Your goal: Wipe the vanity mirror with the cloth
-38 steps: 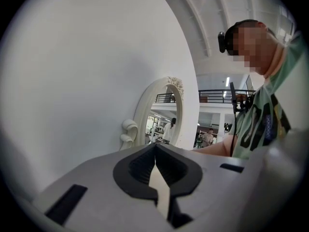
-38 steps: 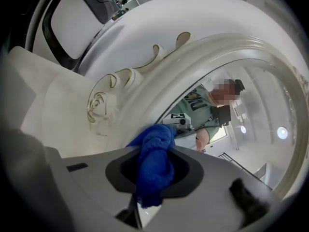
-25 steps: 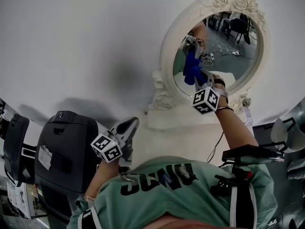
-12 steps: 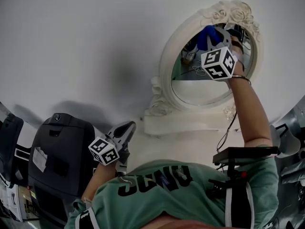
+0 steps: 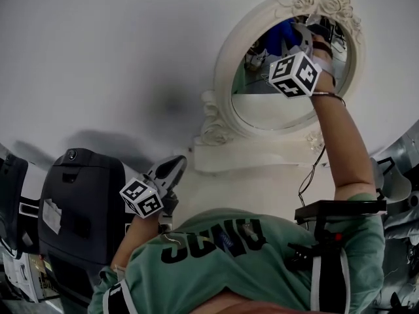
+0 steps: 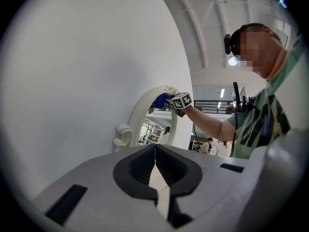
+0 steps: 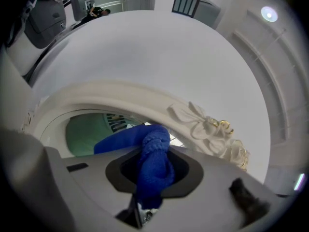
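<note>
An oval vanity mirror with an ornate white frame (image 5: 223, 57) stands against the white wall; its frame (image 7: 145, 98) fills the right gripper view. My right gripper (image 5: 302, 36) is raised to the upper part of the glass, shut on a blue cloth (image 7: 153, 166) that presses against the mirror near the top rim. The cloth (image 5: 285, 33) shows above the marker cube. My left gripper (image 5: 171, 169) hangs low, away from the mirror, jaws together with nothing between them (image 6: 155, 164). In the left gripper view the mirror (image 6: 149, 115) and the cloth (image 6: 160, 101) appear far off.
A black box-shaped machine (image 5: 75, 201) stands at the lower left. The mirror's white base (image 5: 249, 157) rests on a pale surface. A cable (image 5: 305, 182) runs down beside the right arm. Dark equipment (image 5: 337, 209) sits at the right.
My right gripper has carried the cloth from the lower left of the glass up to the top of the mirror. The left gripper has barely shifted.
</note>
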`<state>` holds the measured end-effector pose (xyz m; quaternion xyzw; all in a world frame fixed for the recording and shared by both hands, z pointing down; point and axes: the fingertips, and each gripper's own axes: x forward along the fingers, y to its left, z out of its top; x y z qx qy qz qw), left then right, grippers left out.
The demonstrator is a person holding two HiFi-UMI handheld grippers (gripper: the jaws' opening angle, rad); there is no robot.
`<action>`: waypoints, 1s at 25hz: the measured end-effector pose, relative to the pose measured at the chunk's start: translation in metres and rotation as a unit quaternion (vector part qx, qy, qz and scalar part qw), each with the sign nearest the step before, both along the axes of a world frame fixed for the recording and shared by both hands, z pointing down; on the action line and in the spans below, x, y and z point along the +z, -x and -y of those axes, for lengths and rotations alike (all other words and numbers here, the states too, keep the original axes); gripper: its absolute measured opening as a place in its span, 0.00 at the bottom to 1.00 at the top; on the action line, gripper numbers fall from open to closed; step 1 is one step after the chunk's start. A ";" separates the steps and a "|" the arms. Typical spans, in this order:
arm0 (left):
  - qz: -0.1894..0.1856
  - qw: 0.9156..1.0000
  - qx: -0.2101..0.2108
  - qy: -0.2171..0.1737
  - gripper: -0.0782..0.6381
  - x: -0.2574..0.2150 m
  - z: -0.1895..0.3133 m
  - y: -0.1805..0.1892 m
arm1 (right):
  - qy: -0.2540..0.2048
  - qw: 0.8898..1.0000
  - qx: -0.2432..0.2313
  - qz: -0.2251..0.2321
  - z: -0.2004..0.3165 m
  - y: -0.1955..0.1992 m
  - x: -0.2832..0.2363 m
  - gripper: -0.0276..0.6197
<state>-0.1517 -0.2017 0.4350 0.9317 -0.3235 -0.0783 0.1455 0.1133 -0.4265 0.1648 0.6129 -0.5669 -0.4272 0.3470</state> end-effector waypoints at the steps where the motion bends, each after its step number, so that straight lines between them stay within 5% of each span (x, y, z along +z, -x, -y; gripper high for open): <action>1: 0.000 1.000 0.004 0.003 0.13 0.002 -0.001 -0.003 | 0.005 1.000 0.001 -0.009 -0.001 0.002 0.014 0.16; 13: 0.018 0.999 0.001 0.039 0.13 0.022 -0.006 -0.008 | 0.109 0.992 -0.031 -0.054 -0.006 0.024 0.299 0.16; 18: 0.027 0.998 0.003 0.048 0.13 0.028 -0.010 -0.012 | 0.226 0.973 -0.023 -0.046 -0.007 0.022 0.413 0.16; 25: 0.026 0.998 -0.012 0.051 0.13 0.029 -0.010 -0.003 | 0.267 0.963 -0.036 -0.020 -0.005 0.022 0.432 0.16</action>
